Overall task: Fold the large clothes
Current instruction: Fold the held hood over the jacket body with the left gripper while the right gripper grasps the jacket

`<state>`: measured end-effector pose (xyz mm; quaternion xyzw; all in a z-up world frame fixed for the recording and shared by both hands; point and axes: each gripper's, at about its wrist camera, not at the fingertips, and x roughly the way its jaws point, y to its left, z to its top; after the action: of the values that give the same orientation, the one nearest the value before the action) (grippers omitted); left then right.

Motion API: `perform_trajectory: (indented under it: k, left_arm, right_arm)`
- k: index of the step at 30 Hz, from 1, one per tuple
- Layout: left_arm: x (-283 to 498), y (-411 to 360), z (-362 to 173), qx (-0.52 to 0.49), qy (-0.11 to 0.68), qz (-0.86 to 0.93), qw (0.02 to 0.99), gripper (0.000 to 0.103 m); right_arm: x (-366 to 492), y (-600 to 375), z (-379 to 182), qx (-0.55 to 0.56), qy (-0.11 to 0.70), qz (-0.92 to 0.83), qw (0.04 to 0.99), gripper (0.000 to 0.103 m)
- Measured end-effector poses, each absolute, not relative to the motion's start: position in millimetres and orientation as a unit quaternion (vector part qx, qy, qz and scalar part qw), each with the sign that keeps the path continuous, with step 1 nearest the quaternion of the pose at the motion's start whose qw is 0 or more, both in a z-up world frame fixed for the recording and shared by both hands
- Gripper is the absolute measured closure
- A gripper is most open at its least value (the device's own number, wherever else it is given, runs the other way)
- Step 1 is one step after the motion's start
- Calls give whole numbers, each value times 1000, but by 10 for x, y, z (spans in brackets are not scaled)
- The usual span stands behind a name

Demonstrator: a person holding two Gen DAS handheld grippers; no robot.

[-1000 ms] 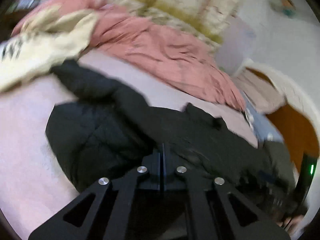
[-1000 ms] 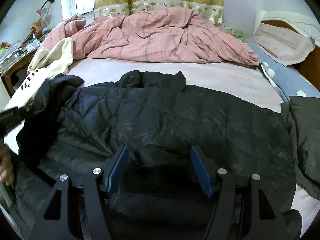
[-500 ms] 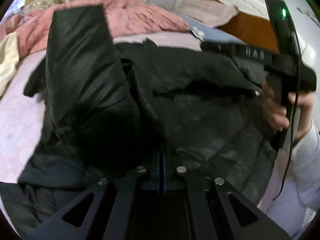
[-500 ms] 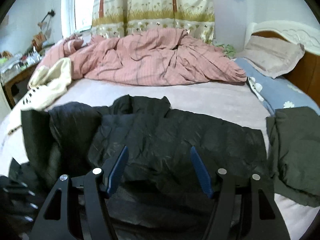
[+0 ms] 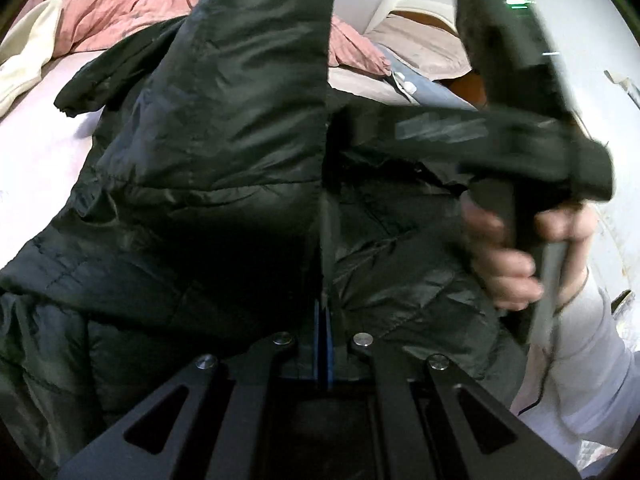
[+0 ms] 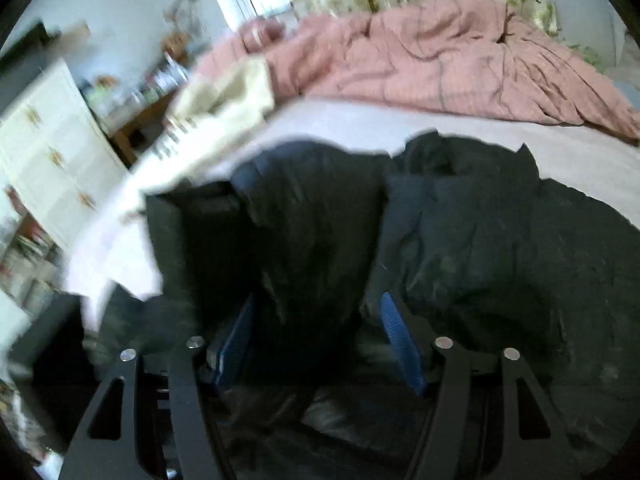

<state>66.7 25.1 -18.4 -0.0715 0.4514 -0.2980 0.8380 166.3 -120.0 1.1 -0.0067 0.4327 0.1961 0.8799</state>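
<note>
- Left gripper: 2 fingers pressed together, pinching a lifted flap, apparently a sleeve, of the black puffer jacket; best kept clamped until that flap lies flat across the body.
- Right gripper: blue pads apart and just closing in, with a dark ridge of the jacket between them; no pressing contact clear through the blur, so worth seating the cloth deep before the squeeze.
- Right hand gripping its tool's handle close beside the held flap; room needed there so the 2 tools do not collide.
- Jacket itself spread on the pale sheet of the bed, collar toward the pink quilt, a cream garment just beyond its left edge.
- Good practice: carry the flap low and inward, lay its edge square with the body, smooth out trapped air in the padding, keep the cream garment out of the fold.
</note>
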Motion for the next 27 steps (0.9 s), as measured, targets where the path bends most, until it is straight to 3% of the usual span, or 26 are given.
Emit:
perform_trajectory:
  k: [1, 3, 14, 18, 22, 25, 27]
  left_arm:
    - [676, 262, -180, -71, 451, -295, 839, 102]
    - [686, 288, -184, -75, 454, -291, 839, 102]
    - [734, 337, -157, -77, 461, -275, 840, 97]
    - [730, 206, -150, -55, 456, -274, 845, 97]
    - [761, 165, -181, -53, 462, -267, 844, 98]
    - [728, 122, -168, -30, 448, -268, 852, 98]
    - [681, 80, -111, -12, 437, -274, 856, 91]
  right_arm:
    - [1665, -1197, -2, -11, 426, 170, 889, 70]
    - [1613, -1268, 48, -4, 396, 145, 907, 79]
    - [1531, -2124, 436, 27, 349, -24, 937, 79]
    - [1623, -2512, 441, 87, 378, -8, 922, 79]
    - [1571, -2684, 510, 11, 331, -149, 932, 79]
    - [1548, -2898, 614, 8, 316, -155, 936, 78]
    - [1521, -3144, 656, 50, 317, -140, 937, 69]
